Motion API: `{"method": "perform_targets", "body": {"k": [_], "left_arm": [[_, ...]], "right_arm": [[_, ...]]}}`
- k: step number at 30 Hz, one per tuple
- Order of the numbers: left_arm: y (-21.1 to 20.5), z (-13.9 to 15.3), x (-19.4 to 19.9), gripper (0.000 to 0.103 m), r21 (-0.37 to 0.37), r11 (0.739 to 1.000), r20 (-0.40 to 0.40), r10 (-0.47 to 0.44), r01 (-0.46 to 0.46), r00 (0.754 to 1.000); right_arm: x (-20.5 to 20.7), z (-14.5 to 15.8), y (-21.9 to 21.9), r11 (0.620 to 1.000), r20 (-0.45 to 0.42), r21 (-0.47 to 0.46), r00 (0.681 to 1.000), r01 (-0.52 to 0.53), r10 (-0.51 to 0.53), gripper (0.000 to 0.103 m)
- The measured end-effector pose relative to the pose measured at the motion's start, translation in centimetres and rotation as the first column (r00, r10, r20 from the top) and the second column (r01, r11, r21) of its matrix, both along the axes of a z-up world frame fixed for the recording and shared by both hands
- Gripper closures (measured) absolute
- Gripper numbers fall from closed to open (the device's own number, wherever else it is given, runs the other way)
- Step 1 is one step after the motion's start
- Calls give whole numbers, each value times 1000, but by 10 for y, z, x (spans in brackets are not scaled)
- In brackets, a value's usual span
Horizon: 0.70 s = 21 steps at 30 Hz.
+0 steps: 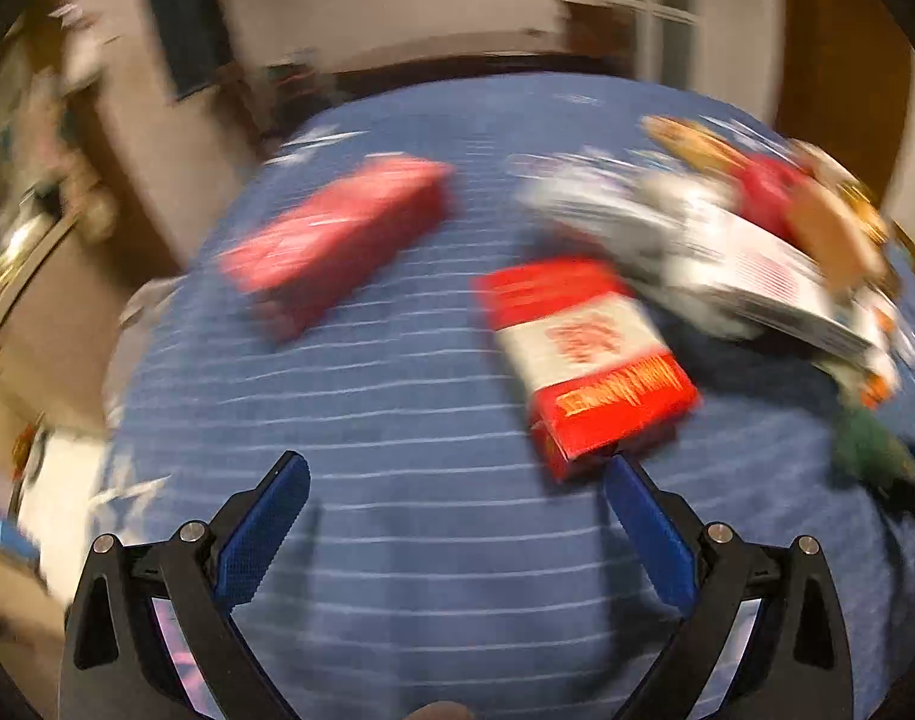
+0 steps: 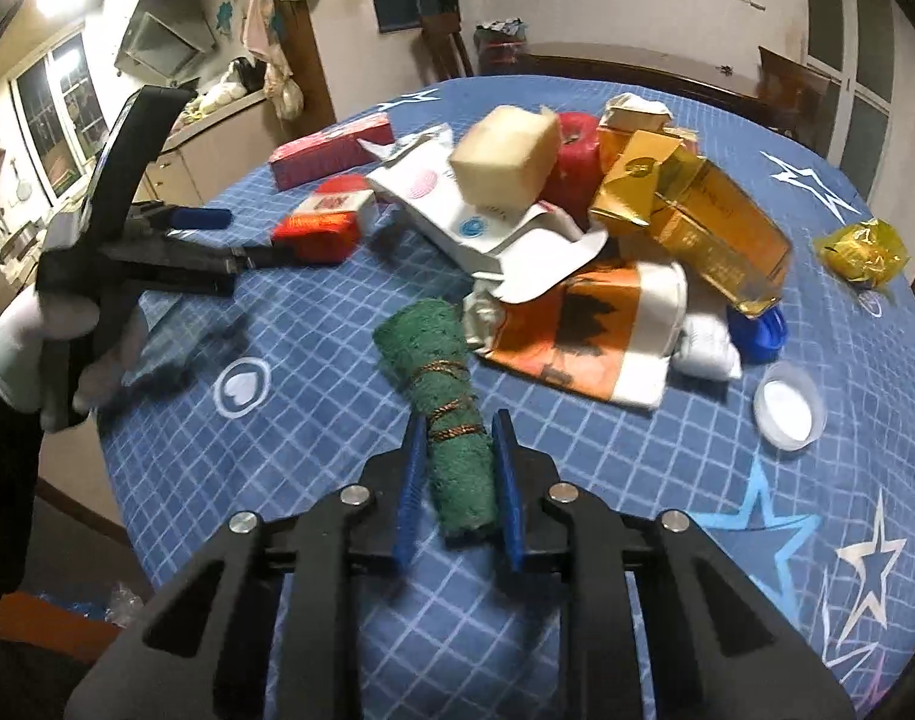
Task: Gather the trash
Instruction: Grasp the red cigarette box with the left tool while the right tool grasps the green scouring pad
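1. The right gripper (image 2: 457, 426) has its two blue pads (image 2: 410, 492) closed in against the sides of a rolled green scouring pad (image 2: 442, 384) bound with thin brown wire. The roll lies on the table and runs away from the camera, its near end pinched between the pads.
2. The left gripper (image 1: 457, 468) has its blue fingers (image 1: 265, 528) spread wide with only tablecloth between them. This view is heavily blurred.
3. The tip of the left gripper's right-hand finger lies at the near corner of a red and white carton (image 1: 583, 354); whether it touches cannot be told.
4. In the right wrist view, the left gripper (image 2: 217, 237) reaches in from the left, held by a hand in a white glove (image 2: 31, 348). Its tips are at that same red and white carton (image 2: 325, 222).
5. A long red box (image 1: 331, 240) lies apart from the carton, farther across the table.
6. Beyond the green roll sits a heap of trash: an orange and white wrapper (image 2: 583, 336), flattened white card packaging (image 2: 487, 222), a tan box (image 2: 508, 156) on top, gold packets (image 2: 691, 210) and a red object (image 2: 577, 156).
7. To the right lie a blue cap (image 2: 760, 333), a clear plastic lid (image 2: 787, 405) and a yellow crumpled wrapper (image 2: 862, 252).
8. All rest on a round table with a blue checked cloth (image 2: 313, 450) printed with stars.
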State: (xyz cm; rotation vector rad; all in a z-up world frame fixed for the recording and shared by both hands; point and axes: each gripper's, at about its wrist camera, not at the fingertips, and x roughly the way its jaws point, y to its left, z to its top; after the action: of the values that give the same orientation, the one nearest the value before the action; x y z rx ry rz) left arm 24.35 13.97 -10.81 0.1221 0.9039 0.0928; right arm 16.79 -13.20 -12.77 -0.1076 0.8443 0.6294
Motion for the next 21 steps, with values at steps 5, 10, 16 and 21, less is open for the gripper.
{"method": "perform_targets", "body": {"k": [5,10,16,21], "left_arm": [[37,13,-6,5,-32,991,68,132,-130,989],[-6,26,-3,4,-48,998,128,-40,46,991],[-33,6,44,4,-45,997,55,-60,63,997],[-35,-8,56,4,-31,998,40,-49,50,998]], "right_arm": [[-12,-1,3,998,-15,33,999,-48,49,83],[-21,4,-2,997,12,30,998,-65,65,58],[-14,8,11,995,12,4,995,-97,97,57],[-3,2,21,995,-6,-16,995,-101,101,57]]}}
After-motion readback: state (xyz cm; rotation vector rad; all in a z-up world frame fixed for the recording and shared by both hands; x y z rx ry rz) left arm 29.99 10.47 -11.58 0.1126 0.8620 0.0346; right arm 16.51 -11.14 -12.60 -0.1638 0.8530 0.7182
